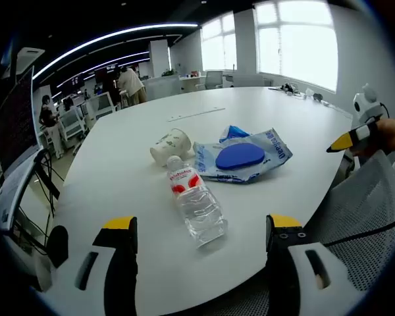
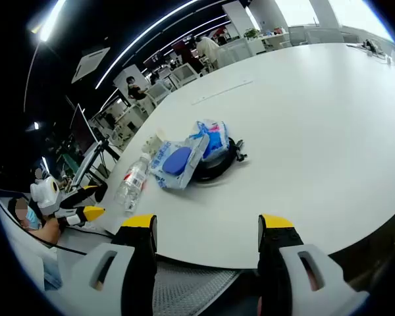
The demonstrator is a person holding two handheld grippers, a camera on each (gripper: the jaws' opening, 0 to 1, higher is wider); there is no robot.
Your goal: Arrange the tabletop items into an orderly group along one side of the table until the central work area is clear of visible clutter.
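Note:
A clear water bottle (image 1: 194, 201) with a red label lies on its side on the white table (image 1: 118, 171), just beyond my open left gripper (image 1: 201, 222). Behind it a paper cup (image 1: 170, 146) lies tipped over beside a wipes packet (image 1: 243, 158) with a blue lid. From the right gripper view, the bottle (image 2: 133, 182), the cup (image 2: 155, 141) and the wipes packet (image 2: 176, 161) sit in a cluster. A second blue-white packet (image 2: 212, 138) there rests on a black object (image 2: 218, 168). My right gripper (image 2: 208, 222) is open at the table edge, well short of them.
A thin pale strip (image 1: 196, 114) lies farther back on the table. Mesh chairs (image 1: 362, 197) stand at the near edge. The right gripper (image 1: 355, 137) shows at the right, the left gripper (image 2: 76, 204) at the left. Desks, monitors and people are in the background.

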